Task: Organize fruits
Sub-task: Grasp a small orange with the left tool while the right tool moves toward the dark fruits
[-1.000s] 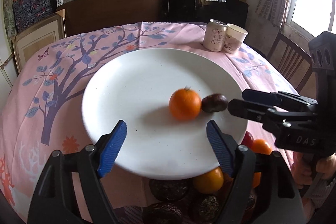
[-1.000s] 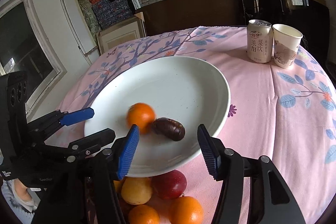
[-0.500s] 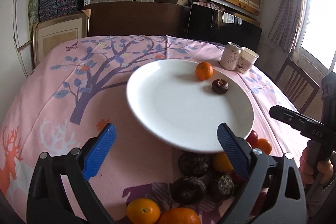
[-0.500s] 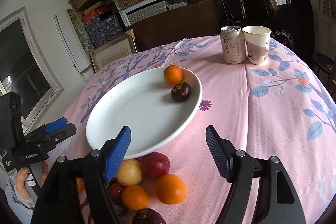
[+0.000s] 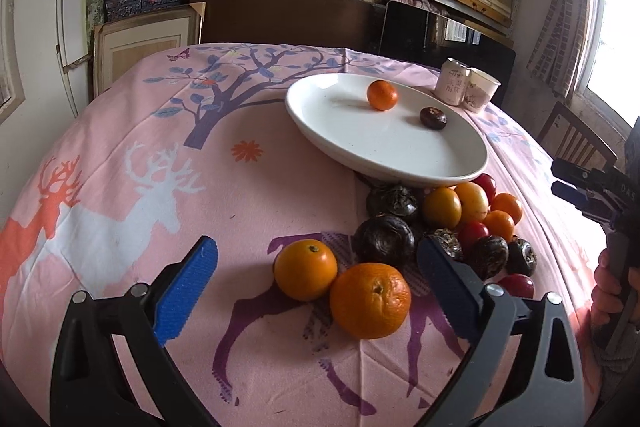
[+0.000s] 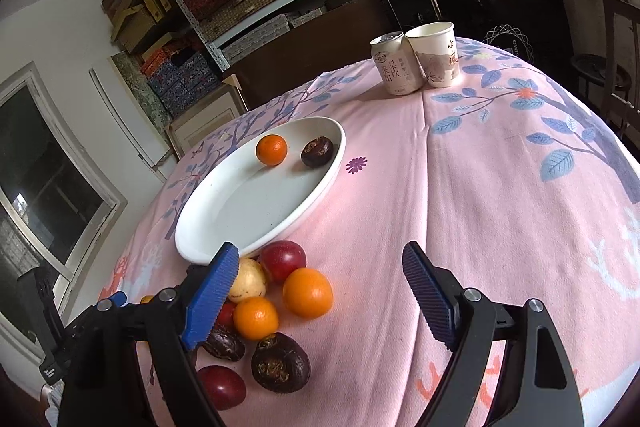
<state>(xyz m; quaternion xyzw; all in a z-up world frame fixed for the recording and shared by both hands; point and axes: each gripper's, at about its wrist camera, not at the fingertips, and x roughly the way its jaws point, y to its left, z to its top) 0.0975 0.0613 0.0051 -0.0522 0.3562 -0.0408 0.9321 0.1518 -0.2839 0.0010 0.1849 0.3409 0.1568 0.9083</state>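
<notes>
A white plate (image 5: 384, 151) (image 6: 248, 211) holds a small orange (image 5: 382, 95) (image 6: 271, 149) and a dark brown fruit (image 5: 433, 117) (image 6: 317, 151) at its far side. In front of it lies a pile of fruit on the pink cloth: oranges (image 5: 370, 299) (image 6: 307, 292), dark wrinkled fruits (image 5: 384, 238) (image 6: 280, 361), red plums (image 5: 473, 232) (image 6: 283, 260) and a yellow fruit (image 6: 248, 279). My left gripper (image 5: 318, 283) is open and empty, just short of the two nearest oranges. My right gripper (image 6: 320, 295) is open and empty above the pile's right side.
A drink can (image 6: 394, 63) and a paper cup (image 6: 436, 54) stand together at the table's far edge. A wooden chair (image 5: 576, 139) stands at the right. Shelves of boxes fill the back wall.
Both grippers have drawn back from the plate toward the near table edge. The orange and dark fruit now lie far off on the plate, and the fruit pile has come into view.
</notes>
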